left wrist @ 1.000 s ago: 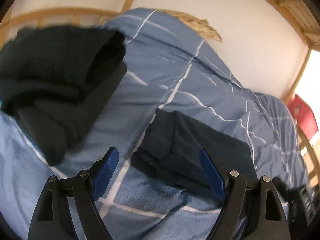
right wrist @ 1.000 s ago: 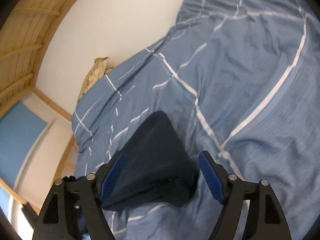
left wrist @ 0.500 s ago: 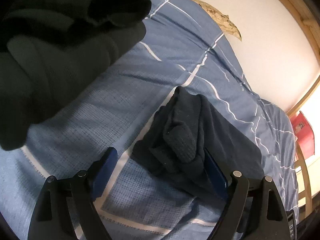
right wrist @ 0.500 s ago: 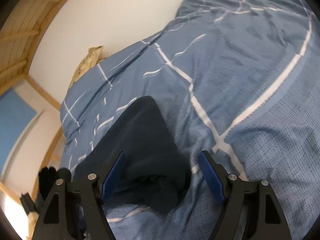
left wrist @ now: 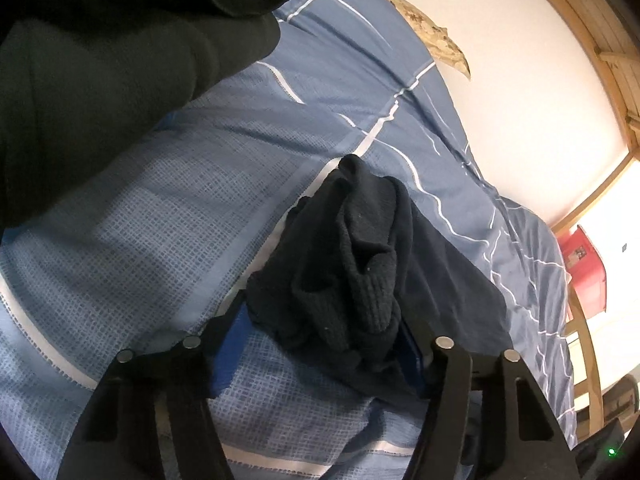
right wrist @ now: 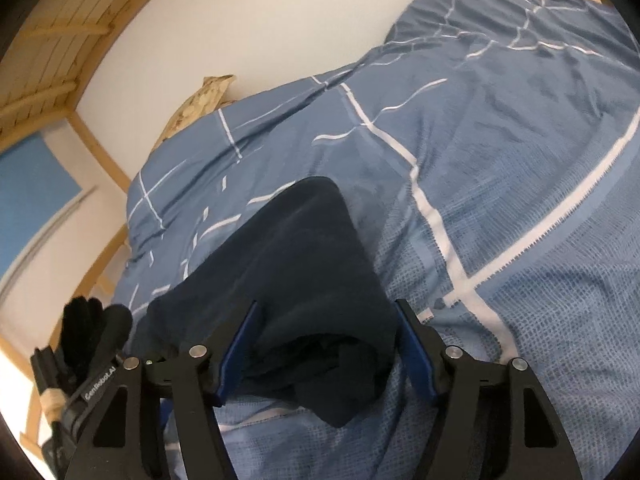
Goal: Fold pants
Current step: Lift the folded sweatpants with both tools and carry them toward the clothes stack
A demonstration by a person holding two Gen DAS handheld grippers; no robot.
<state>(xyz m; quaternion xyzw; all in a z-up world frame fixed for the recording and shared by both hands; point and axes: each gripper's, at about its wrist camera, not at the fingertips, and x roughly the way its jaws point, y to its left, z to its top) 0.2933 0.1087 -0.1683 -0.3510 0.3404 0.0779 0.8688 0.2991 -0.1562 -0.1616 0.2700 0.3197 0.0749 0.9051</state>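
Note:
The dark navy pants point(left wrist: 360, 264) lie folded on the blue checked duvet point(left wrist: 168, 216), with the ribbed waistband bunched at the near end. My left gripper point(left wrist: 320, 348) is open, its blue pads on either side of that bunched end, close to the cloth. In the right wrist view the pants point(right wrist: 296, 264) run away from me as a flat folded slab. My right gripper point(right wrist: 326, 354) is open and straddles the near end of the fold, pads beside the cloth.
A heap of dark green-black clothing point(left wrist: 104, 64) fills the upper left of the left wrist view. A patterned pillow point(left wrist: 432, 40) lies by the white wall. The wooden bed frame point(right wrist: 44, 44) curves around. A gloved hand on the other gripper point(right wrist: 92, 332) shows at lower left.
Both grippers have moved down and forward onto the near ends of the folded pants. The left one now has the bunched waistband between its pads. The dark heap has grown larger in view.

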